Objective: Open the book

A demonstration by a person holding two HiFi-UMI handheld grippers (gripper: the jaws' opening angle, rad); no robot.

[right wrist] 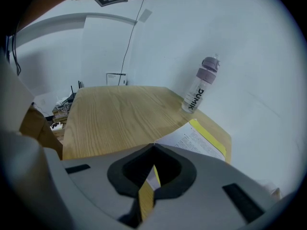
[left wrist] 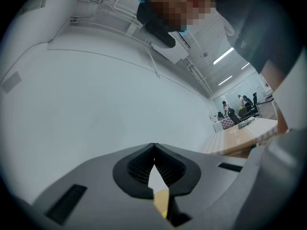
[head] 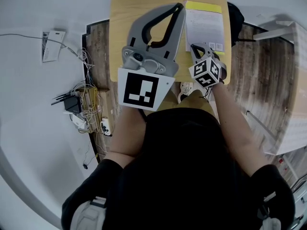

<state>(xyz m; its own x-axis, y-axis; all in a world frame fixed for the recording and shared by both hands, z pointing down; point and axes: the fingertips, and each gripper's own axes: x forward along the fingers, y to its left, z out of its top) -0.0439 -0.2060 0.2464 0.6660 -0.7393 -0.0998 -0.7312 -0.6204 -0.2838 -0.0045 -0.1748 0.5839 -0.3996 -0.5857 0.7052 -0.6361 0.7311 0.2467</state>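
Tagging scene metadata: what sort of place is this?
Probably an office or lab workspace: a wooden table with a book and water bottle, a tangle of cables and electronics on the floor, and people around tables under strip lights in the distance.

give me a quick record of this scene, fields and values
table: wood, holds the book and bottle
book: flat, looks closed, yellow strip along one edge
bottle: upright, near the far edge
left gripper: raised off the table, jaws together, empty
right gripper: at the book's near corner, jaws together; unclear whether the cover is pinched
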